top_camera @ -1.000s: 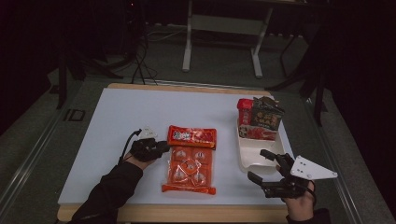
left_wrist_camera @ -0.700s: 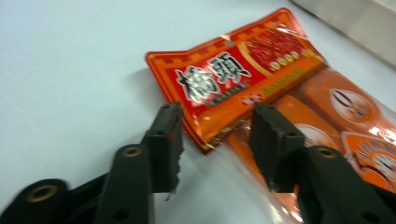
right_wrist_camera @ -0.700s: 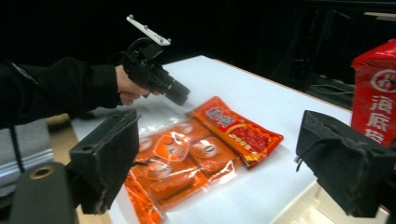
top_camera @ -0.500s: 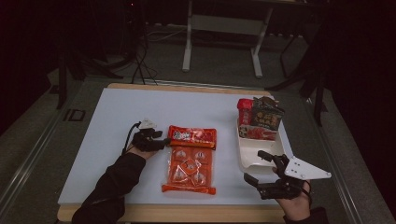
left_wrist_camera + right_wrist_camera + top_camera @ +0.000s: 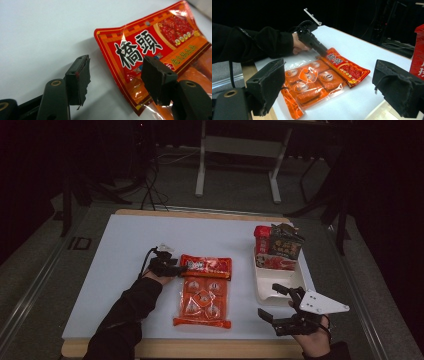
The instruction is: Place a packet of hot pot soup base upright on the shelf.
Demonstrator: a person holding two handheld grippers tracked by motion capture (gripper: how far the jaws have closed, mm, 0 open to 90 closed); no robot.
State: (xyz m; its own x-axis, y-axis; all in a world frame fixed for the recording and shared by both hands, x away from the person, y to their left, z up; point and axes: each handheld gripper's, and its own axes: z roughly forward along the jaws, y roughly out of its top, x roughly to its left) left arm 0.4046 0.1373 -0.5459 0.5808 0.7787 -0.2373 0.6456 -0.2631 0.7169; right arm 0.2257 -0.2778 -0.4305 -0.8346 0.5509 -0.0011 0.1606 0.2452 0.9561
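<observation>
Left gripper (image 5: 176,268) fingers had just been opening, now spread either side of the red packet's (image 5: 206,265) left edge, not pressing. Packet flat on desk (image 5: 115,270), long axis running rightward. Right gripper (image 5: 274,301) open, well apart.

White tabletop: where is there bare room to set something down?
The white tabletop is bare left of the left gripper, and behind the red printed sachet to the far edge. It is crowded at the white plastic tray holding packets.
</observation>
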